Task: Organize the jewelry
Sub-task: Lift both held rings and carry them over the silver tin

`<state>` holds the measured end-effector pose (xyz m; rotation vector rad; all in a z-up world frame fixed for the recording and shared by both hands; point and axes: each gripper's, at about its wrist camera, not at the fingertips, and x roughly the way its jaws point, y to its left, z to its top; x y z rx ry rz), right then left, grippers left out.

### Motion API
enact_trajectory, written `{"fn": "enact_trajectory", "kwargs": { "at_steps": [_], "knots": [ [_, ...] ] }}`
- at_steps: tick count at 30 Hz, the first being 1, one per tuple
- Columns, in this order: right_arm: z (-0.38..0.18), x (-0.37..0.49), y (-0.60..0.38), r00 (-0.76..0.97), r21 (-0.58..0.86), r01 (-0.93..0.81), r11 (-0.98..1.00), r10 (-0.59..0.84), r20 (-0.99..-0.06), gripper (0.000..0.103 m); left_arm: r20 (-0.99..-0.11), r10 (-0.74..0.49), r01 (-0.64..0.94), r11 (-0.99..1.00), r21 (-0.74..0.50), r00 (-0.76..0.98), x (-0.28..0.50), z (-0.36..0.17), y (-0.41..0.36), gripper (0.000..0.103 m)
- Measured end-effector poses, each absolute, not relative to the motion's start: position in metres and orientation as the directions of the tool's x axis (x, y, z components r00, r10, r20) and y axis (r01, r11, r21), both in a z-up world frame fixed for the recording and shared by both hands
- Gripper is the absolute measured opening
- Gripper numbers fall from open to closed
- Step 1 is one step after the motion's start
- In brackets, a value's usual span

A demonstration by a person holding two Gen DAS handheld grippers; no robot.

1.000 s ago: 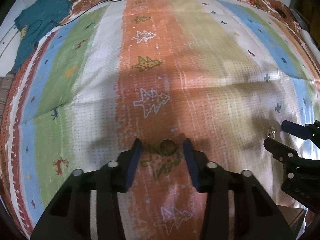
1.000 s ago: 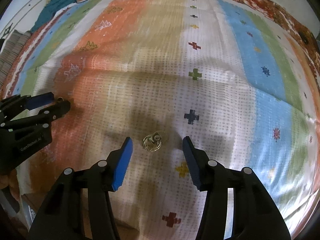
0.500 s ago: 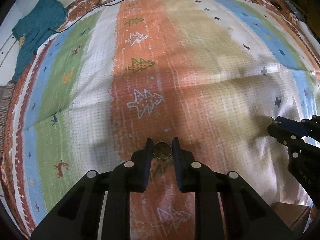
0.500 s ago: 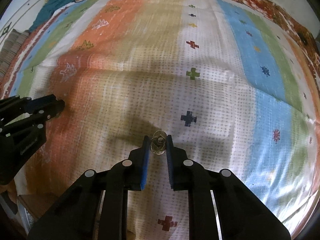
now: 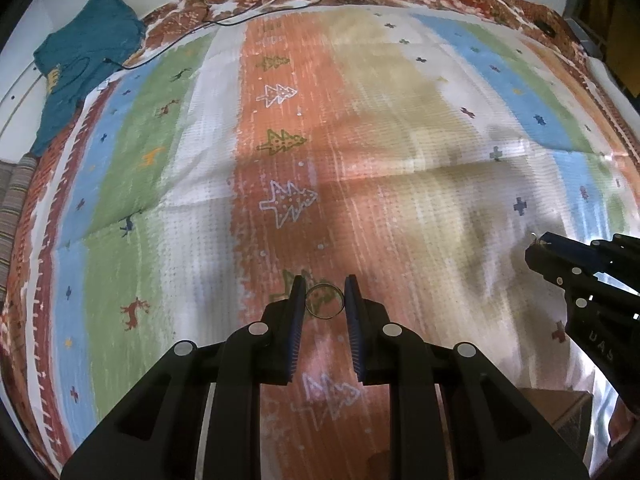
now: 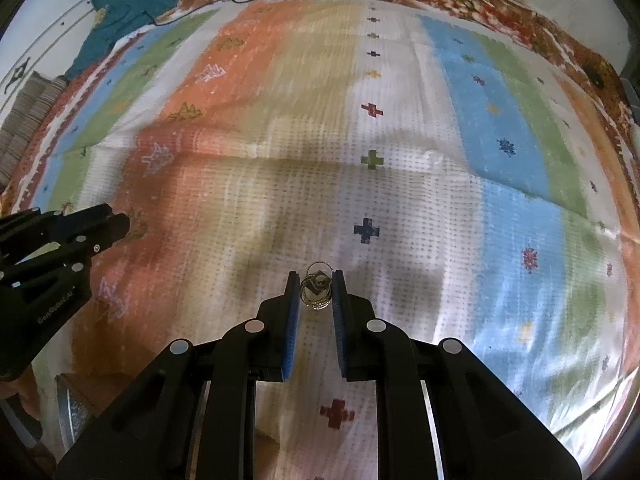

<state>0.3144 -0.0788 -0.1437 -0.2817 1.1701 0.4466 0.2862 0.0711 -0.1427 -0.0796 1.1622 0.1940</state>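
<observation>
The left gripper (image 5: 323, 295) has its jaws clamped on a plain ring (image 5: 325, 301), the band pinched edge to edge between the two blue pads at their very tips. The ring stands on edge, so the bedspread (image 5: 400, 200) shows through its opening. These jaws have just been closing, and the ring is between them.

The right gripper (image 6: 316, 289) is likewise clenched on an ornate ring (image 6: 317, 290), a gold piece with a wiry, looped setting and a small square stone at its centre. It sits between the pad tips, with its upper loop poking out just past them. These jaws too have just been closing, with the ornate ring caught between them.

Beneath both sets of jaws lies the bedspread, striped in orange, cream, white, blue and green, with tree figures under the left gripper and small crosses under the right. Each gripper shows at the edge of the other's view, well apart from it.

Far beyond the jaws, at the top left of the bed, a teal garment (image 5: 80, 64) lies crumpled, and thin cables (image 5: 276, 0) trail across the patterned border near it.
</observation>
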Motion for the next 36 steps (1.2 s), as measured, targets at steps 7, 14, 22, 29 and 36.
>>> {"fn": "enact_trajectory", "kwargs": {
  "at_steps": [7,14,22,29,36],
  "knots": [
    [-0.134,0.305,-0.079,0.342,0.006,-0.477,0.879,0.192,-0.92,0.017,-0.909,0.111,-0.196,0.98,0.033,0.402,0.274,-0.128,0.068,0.019],
    [-0.128,0.295,-0.084,0.359,-0.013,-0.476,0.879,0.181,-0.915,0.017,-0.901,0.109,-0.183,0.982,0.033,0.42,0.267,-0.117,0.061,0.019],
    [-0.118,0.28,-0.087,0.385,-0.027,-0.488,0.873,0.187,-0.904,0.017,-0.899,0.117,-0.176,0.983,0.045,0.422,0.258,-0.113,0.058,0.019],
    [-0.111,0.271,-0.091,0.394,-0.019,-0.49,0.871,0.202,-0.897,0.017,-0.894,0.117,-0.185,0.982,0.039,0.432,0.243,-0.105,0.056,0.019],
    [-0.1,0.259,-0.092,0.406,-0.006,-0.499,0.867,0.228,-0.885,0.017,-0.881,0.102,-0.169,0.985,0.026,0.462,0.228,-0.089,0.044,0.019]
  ]
}}
